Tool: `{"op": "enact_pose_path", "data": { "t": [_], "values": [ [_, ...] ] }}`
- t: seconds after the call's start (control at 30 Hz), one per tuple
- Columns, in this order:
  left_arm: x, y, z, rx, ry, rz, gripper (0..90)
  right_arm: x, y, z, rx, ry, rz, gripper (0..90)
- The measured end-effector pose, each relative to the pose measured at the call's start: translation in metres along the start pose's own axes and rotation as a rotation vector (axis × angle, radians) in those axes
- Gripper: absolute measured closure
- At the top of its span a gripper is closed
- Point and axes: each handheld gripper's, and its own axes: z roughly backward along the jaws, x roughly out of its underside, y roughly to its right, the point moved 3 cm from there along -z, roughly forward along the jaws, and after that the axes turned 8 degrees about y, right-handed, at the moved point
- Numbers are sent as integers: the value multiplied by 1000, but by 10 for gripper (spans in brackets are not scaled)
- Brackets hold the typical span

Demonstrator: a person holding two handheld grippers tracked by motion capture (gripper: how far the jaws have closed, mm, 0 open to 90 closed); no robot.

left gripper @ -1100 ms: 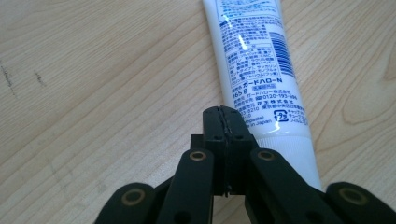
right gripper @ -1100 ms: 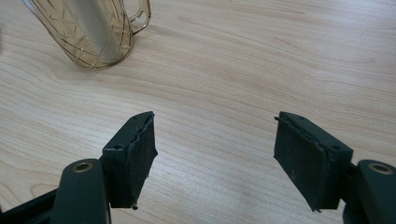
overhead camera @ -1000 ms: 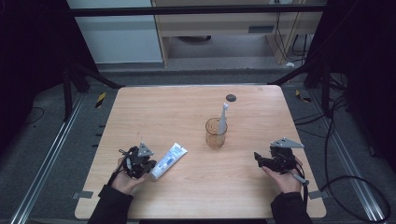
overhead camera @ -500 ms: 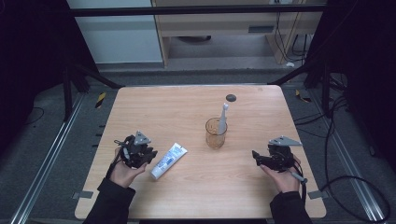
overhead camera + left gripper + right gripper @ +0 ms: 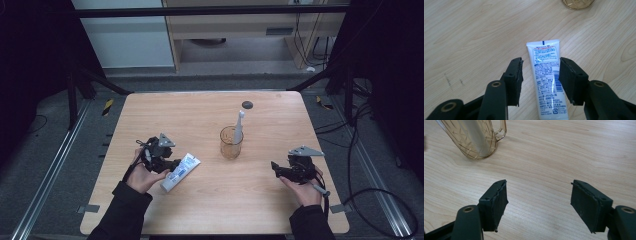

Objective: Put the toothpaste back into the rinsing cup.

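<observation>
The left gripper, its jaws just opened, straddles the toothpaste tube lying flat on the tabletop; it looks light, soft, probably slippery, best pinched mid-body.

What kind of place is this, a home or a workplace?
Probably a lab or recording workspace, not a home. A bare wooden table stands inside a dark metal frame, loose cables trail over the grey floor, and a person holds handheld grippers over a toothpaste tube and cup.
</observation>
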Motion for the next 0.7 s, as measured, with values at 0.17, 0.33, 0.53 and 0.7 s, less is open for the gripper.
{"op": "enact_pose_path", "data": {
  "t": [0.17, 0.33, 0.53, 0.7],
  "values": [
    [1, 1, -9, -2, -31, 5, 483, 1, 1, 0, 1, -1, -3, 293],
    [5, 0, -18, 4, -60, 20, 456, 2, 1, 0, 3, -6, -4, 293],
    [8, -2, -28, 14, -104, 28, 441, 3, 2, -1, 4, -9, -8, 293],
    [8, 1, -35, 22, -124, 26, 438, 4, 3, -2, 4, -14, -2, 294]
  ]
}}
